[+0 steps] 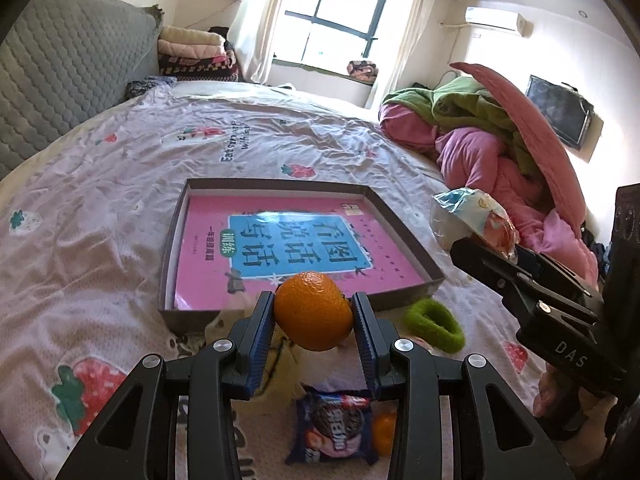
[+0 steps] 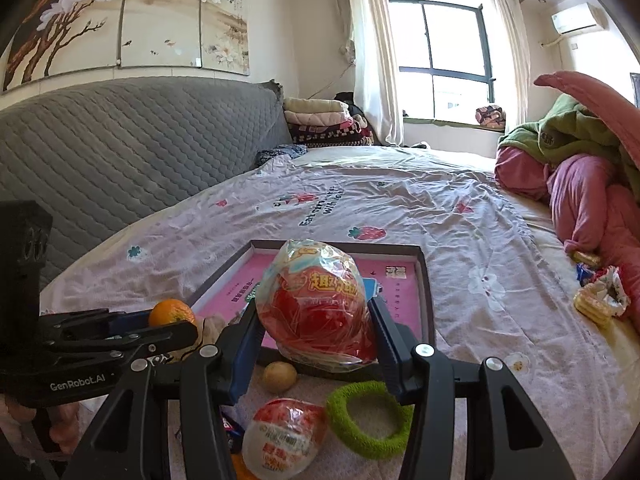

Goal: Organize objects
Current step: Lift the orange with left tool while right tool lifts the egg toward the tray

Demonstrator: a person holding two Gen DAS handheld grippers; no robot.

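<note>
My left gripper (image 1: 313, 316) is shut on an orange (image 1: 312, 311), held above the bed just short of the near rim of a shallow brown box (image 1: 408, 220) with a pink book (image 1: 208, 248) inside. My right gripper (image 2: 316, 320) is shut on a plastic-wrapped red toy egg (image 2: 316, 304), raised over the box's near edge (image 2: 426, 280). In the left wrist view the right gripper (image 1: 490, 246) and its egg (image 1: 468, 216) come in from the right. In the right wrist view the left gripper (image 2: 176, 322) with the orange (image 2: 172, 312) shows at the left.
On the strawberry-print sheet near me lie a green hair ring (image 2: 368, 420), a second wrapped egg (image 2: 284, 436), a small yellowish fruit (image 2: 280, 376), a cookie packet (image 1: 332, 428) and another orange (image 1: 384, 432). Pink and green bedding (image 1: 488, 140) is piled right; snack wrappers (image 2: 598, 292) beside it.
</note>
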